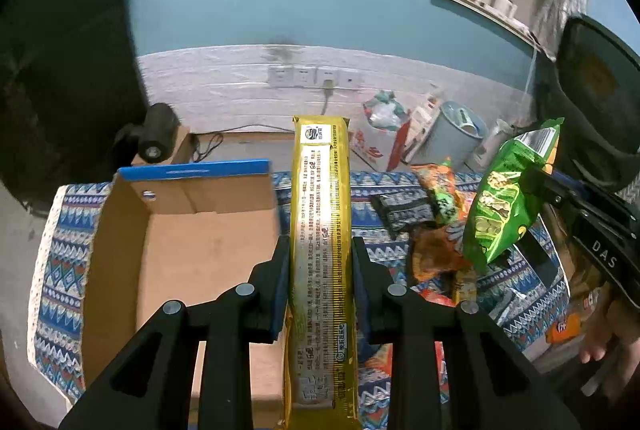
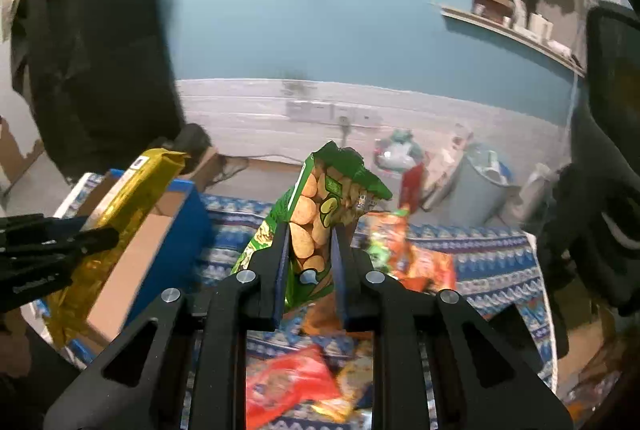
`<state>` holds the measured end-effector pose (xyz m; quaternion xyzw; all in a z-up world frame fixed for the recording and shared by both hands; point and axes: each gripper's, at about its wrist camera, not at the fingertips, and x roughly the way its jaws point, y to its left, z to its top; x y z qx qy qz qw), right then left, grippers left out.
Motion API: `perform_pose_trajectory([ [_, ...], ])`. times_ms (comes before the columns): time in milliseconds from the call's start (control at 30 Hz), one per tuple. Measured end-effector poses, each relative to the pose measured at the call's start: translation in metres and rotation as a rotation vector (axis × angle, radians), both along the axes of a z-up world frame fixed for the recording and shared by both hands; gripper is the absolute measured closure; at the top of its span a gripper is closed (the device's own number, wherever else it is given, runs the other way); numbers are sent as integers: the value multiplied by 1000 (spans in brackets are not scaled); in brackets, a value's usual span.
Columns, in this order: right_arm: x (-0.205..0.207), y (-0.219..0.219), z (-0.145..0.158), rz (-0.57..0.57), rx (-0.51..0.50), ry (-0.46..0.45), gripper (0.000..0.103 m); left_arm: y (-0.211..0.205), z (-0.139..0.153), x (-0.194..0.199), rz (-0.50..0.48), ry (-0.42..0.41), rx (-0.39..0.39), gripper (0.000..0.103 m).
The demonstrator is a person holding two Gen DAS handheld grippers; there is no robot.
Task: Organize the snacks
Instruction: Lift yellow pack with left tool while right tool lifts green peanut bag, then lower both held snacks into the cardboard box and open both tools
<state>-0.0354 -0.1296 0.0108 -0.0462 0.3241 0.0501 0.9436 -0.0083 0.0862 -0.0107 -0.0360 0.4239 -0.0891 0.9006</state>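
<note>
Your left gripper is clamped on the long gold packet, both pads pressed flat against its sides about midway along, and the packet stands lengthwise between the fingers with its sealed end pointing away from you. It is up in the air, hanging over the right edge of the open cardboard box (the one with the blue-edged flap standing at its far side). The box sits on the left part of the patterned cloth that covers the table, and its brown floor shows bare in the part you can see.

Your right gripper is pinching the green snack bag, pads closed on its lower half, the torn-looking top edge flaring out above the fingertips. That bag is lifted clear of the table too; from the left wrist camera you can see it held up to the right of the gold packet, well apart from it. From the right wrist camera the gold packet shows at the left, tilted across the near corner of the box.

Below and beyond the green bag lies the loose heap of snacks: orange packets on the cloth past the fingers, a red packet right under the gripper, and a dark wrapped bar lying flat between the box and the heap. Past the table's far edge, on the floor by the wall, stands a pale bin.
</note>
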Motion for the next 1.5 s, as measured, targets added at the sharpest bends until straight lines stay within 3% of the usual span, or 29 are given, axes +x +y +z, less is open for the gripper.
perform_pose_trajectory([
  [600, 35, 125, -9, 198, 8, 40, 85, 97, -28, 0, 175, 44, -16, 75],
  [767, 43, 152, -21, 240, -6, 64, 85, 114, -44, 5, 217, 93, -15, 75],
  [1033, 52, 177, -46, 280, -4, 135, 85, 135, -67, 12, 272, 196, -35, 74],
  [1333, 63, 192, -70, 300, -13, 205, 85, 142, -65, 9, 287, 192, -24, 76],
  [1500, 70, 193, -83, 304, -6, 262, 85, 150, -58, 5, 322, 175, -16, 52],
])
